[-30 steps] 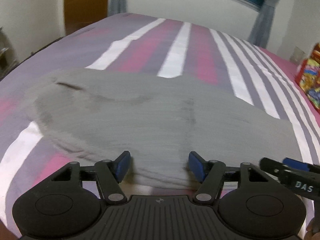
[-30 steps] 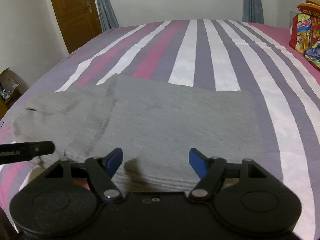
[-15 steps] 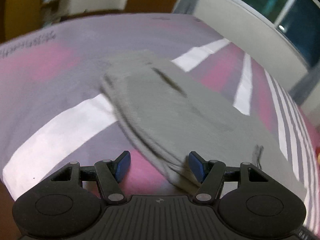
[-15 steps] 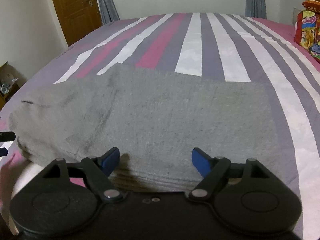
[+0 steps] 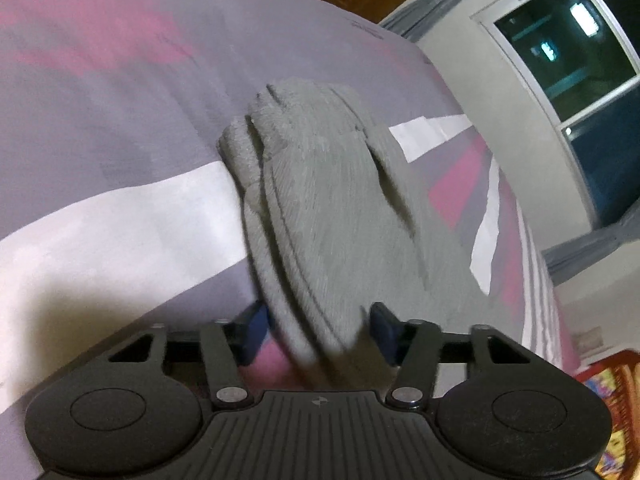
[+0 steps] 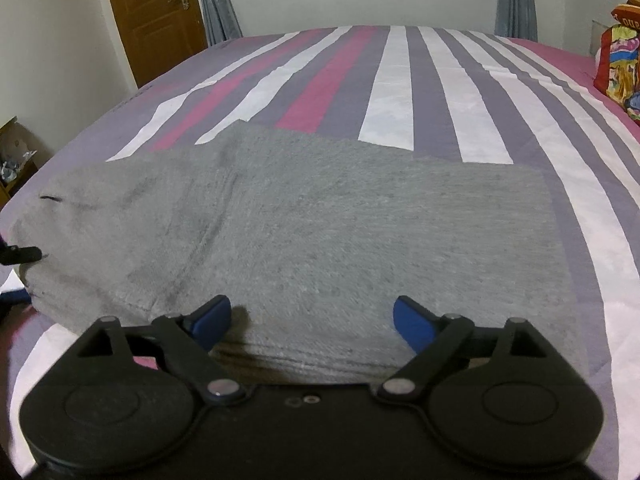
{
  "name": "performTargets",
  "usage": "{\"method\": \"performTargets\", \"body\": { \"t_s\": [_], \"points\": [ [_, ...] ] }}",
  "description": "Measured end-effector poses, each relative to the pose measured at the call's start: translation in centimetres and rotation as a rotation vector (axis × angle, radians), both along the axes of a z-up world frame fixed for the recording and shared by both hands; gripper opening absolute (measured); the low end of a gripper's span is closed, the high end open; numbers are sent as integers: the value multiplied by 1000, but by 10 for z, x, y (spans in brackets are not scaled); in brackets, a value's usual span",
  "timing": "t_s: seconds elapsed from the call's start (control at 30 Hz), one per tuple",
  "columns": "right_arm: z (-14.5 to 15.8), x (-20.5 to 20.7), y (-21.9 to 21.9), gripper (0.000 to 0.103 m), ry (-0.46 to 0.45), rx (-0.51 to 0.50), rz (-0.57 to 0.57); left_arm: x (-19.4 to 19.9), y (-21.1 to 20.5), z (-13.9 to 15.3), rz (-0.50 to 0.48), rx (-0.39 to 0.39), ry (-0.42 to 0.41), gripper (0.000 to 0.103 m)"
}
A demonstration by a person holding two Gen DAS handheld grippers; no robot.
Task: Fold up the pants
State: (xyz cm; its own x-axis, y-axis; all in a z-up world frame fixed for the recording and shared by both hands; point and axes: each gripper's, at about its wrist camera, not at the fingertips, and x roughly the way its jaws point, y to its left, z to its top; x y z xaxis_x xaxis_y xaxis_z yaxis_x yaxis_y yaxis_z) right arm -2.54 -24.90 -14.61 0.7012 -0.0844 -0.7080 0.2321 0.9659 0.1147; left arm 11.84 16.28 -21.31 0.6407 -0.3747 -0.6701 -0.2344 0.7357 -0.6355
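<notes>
Grey pants (image 6: 320, 240) lie folded flat on the striped bed (image 6: 400, 100), waistband end at the left. My right gripper (image 6: 312, 320) is open at the pants' near edge, its blue pads on either side of the cloth. In the left wrist view the layered waistband end of the pants (image 5: 320, 208) runs between the wide-open jaws of my left gripper (image 5: 316, 328). The left gripper's tip (image 6: 20, 254) shows at the left edge of the right wrist view, beside the waistband.
A brown door (image 6: 152, 12) and grey curtains stand at the far left of the room. A window (image 5: 580, 60) is on the far wall. A colourful bag (image 6: 620, 68) sits at the bed's right side. The bed's left edge drops off near the waistband.
My left gripper has swung round to the waistband end of the pants and moved in close, so the cloth edge lies between its jaws. My right gripper has edged slightly closer.
</notes>
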Motion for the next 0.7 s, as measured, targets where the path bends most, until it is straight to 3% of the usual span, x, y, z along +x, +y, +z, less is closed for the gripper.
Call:
{"method": "performTargets", "body": {
  "t_s": [0.1,0.2,0.33,0.4,0.5,0.6,0.7],
  "points": [
    [-1,2,2,92,4,-8,2,14,-1,-6,13,-55,3,45],
    [-2,4,3,93,6,-11,-1,26,-1,-13,40,-119,5,44],
    [0,8,5,94,20,-26,3,42,-8,-21,49,-133,12,33],
    [4,9,7,87,20,-37,6,46,-10,-24,55,-145,18,27],
    [11,11,8,76,15,-80,10,47,-18,-18,44,-98,12,20],
    [13,10,8,75,4,-129,-11,44,-28,4,16,-23,-44,18],
    [-4,16,9,79,74,-137,20,42,-52,42,-66,96,-168,17]
  ]
}}
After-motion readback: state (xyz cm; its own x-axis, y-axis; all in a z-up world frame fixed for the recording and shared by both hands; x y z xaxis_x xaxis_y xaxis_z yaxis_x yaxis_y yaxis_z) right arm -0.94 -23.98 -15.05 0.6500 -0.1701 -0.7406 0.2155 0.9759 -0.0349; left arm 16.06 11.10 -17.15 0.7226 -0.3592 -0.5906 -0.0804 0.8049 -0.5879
